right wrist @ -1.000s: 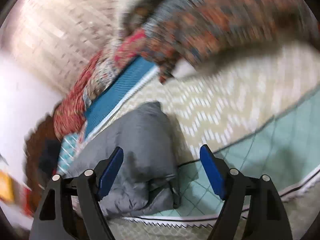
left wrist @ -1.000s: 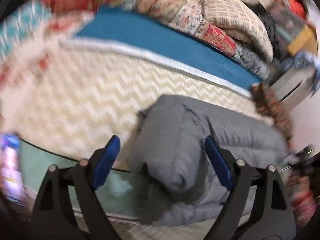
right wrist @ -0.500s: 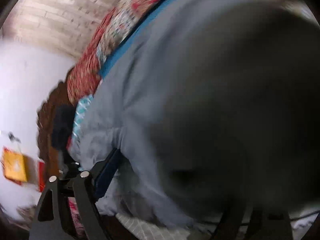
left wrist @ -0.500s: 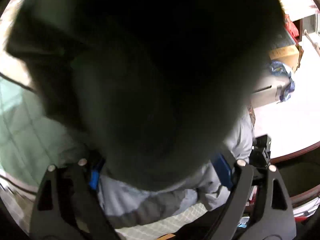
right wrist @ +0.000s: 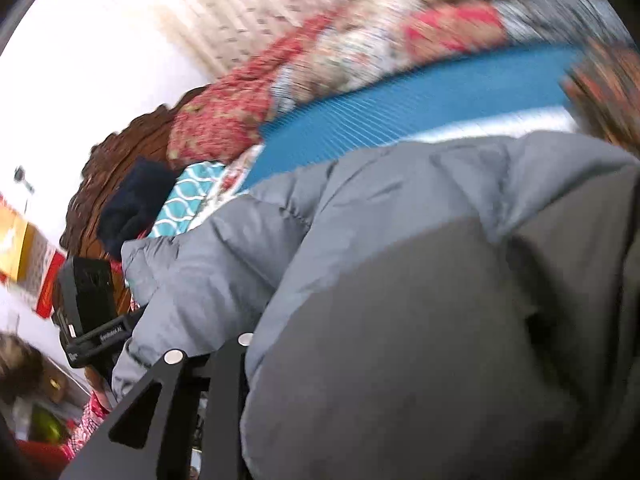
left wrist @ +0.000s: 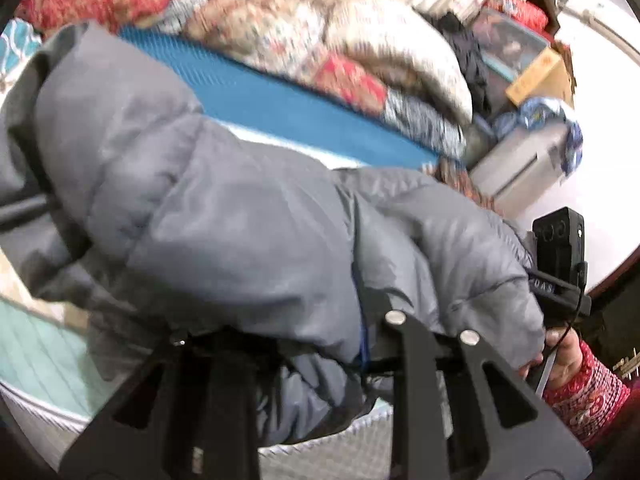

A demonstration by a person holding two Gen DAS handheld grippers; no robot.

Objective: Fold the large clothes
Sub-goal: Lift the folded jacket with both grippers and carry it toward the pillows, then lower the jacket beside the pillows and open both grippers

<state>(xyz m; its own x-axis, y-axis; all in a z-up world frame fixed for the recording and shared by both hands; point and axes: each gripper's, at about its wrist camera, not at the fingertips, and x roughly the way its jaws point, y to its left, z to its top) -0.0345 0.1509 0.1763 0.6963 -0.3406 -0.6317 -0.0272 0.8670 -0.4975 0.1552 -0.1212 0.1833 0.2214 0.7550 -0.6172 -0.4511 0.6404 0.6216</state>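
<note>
A grey puffer jacket fills both views, bunched and lifted off the bed. In the left wrist view it drapes over my left gripper, whose fingers look drawn together on the fabric; the tips are hidden. In the right wrist view the jacket covers my right gripper; only its left finger shows, pressed against the cloth. The other gripper's body shows at each view's edge.
A blue mat and piled patterned quilts lie behind the jacket. A teal bed cover shows lower left. Boxes and clutter stand at the far right. A dark wooden headboard is at the left.
Both grippers were open above the jacket lying on the bed. They dropped into it, closed on the fabric, and now hold it raised and bunched between them.
</note>
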